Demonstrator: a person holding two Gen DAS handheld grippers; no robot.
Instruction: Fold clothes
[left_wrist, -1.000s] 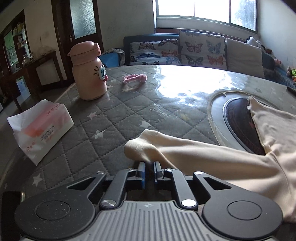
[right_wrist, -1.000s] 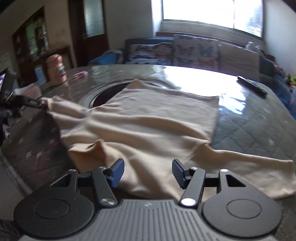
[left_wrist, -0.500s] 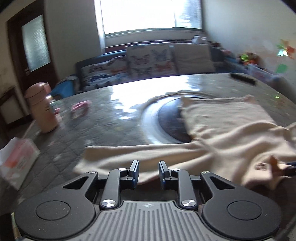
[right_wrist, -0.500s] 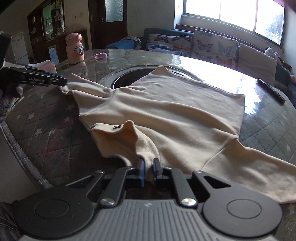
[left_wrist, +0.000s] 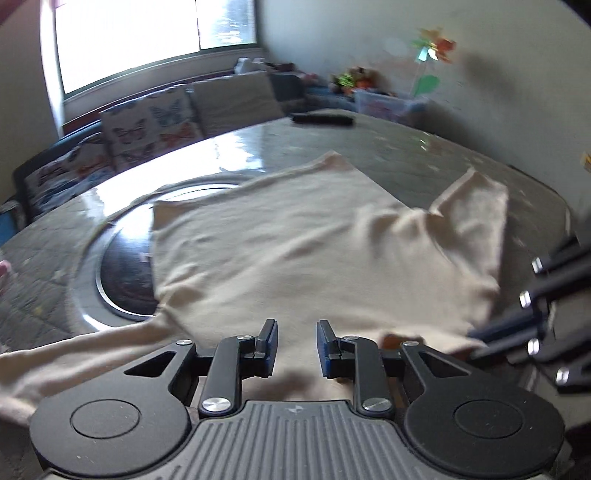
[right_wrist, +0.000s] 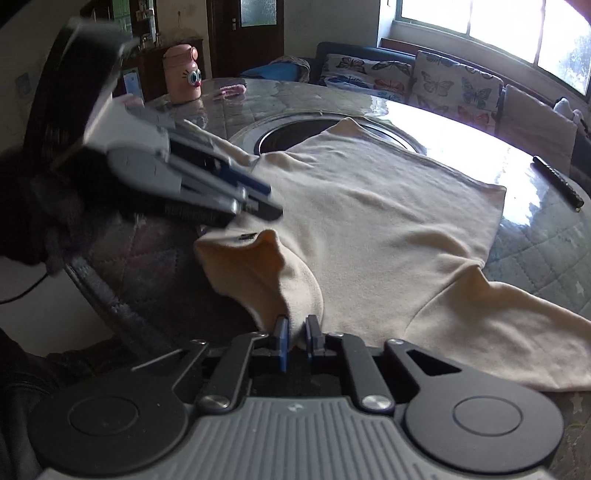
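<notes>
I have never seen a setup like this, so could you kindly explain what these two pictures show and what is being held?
A person holds a two-finger gripper in each hand, and each gripper has a camera that looks along its fingers. On the table lies a cream shirt. In the right camera's picture, the right gripper has a fold of the shirt between its fingers, and its jaws are opening. In the left camera's picture, the left gripper stands open over the shirt and holds nothing. A pink bottle and a remote also lie there.
</notes>
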